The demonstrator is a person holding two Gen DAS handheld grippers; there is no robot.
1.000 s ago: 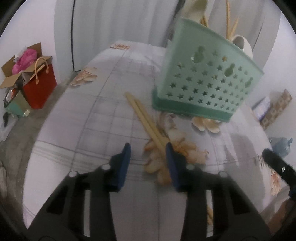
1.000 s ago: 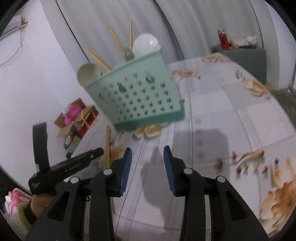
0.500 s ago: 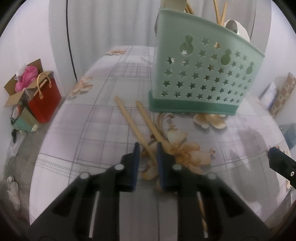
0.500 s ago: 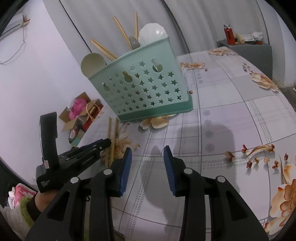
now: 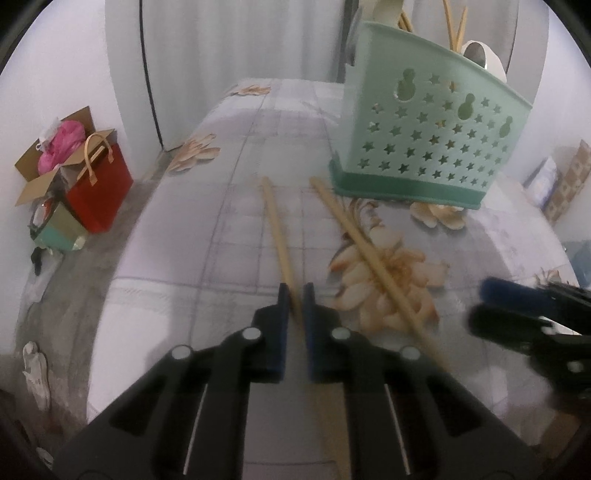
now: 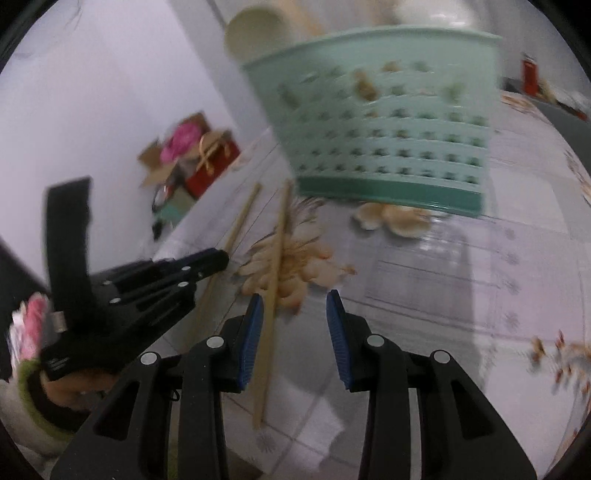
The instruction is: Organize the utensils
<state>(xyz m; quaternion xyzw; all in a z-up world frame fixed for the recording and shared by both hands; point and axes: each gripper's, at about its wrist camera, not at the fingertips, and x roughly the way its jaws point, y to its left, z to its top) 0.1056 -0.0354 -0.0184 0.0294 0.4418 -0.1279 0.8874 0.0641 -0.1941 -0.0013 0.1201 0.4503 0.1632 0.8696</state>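
Both tools are matte black plastic: the left gripper (image 5: 294, 291) has dark blue pads and round silver screws along its arms, with thin pale lines lower down. The right gripper (image 6: 294, 301) carries ribbed, brighter blue pads (image 6: 252, 332) and similar screws. The left hand (image 6: 70, 387) shows bare skin below a green-edged cuff, possibly knitted.

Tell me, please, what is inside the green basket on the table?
Above the green basket rim stand several wooden chopsticks and a white ladle. The perforated wall hides their lower ends and anything lying at the bottom.
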